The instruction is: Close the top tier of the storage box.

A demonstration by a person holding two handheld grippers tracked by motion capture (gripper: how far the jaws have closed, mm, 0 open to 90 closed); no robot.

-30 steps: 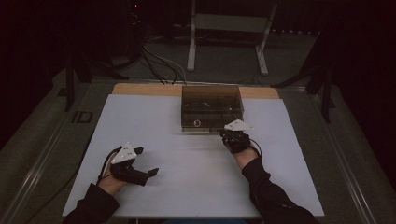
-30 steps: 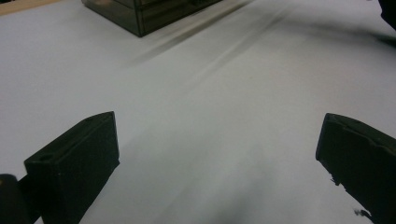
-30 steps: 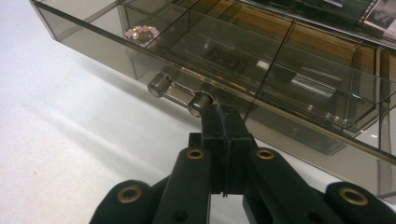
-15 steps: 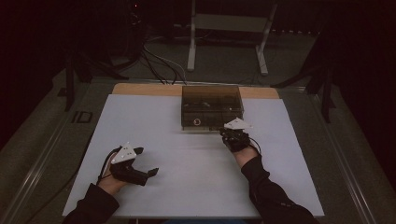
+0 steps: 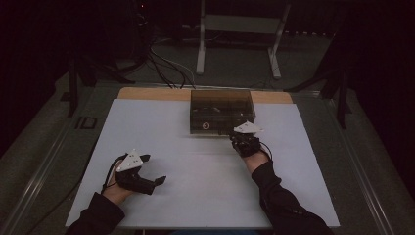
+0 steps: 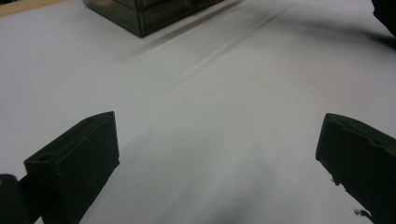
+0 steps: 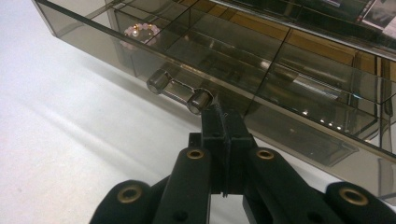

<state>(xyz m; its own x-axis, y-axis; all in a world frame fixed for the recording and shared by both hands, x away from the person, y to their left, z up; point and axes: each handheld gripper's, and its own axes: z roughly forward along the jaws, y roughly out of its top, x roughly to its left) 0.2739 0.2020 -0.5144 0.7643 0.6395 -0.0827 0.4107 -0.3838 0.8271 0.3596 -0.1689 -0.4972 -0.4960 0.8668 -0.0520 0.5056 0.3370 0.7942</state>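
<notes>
A smoked, see-through drawer box stands at the far middle of the white table, and everything else places itself against it. Its front faces the person, and the lower drawer carries a bar handle resting on two round metal studs.

The right gripper sits right at the box's front, near the right end of that face. In the right gripper view its two black jaws are pressed flat together with no gap between them, and nothing is caught between them. Their joined tip is up against the drawer front, just beside the right-hand stud of the handle; whether it actually touches the stud cannot be told. The handle itself lies beside the jaws, not inside them.

Inside the box, in a compartment toward its left as that view shows it, lies a bracelet of pale pink beads. The neighbouring compartments look bare through the tinted walls.

The left gripper rests well apart from the box, low on the table toward the near left, held in the person's left hand. Its jaws stand wide apart, with plain white tabletop between them and nothing held. From the left gripper view, a corner of the box shows far off at the top.
</notes>
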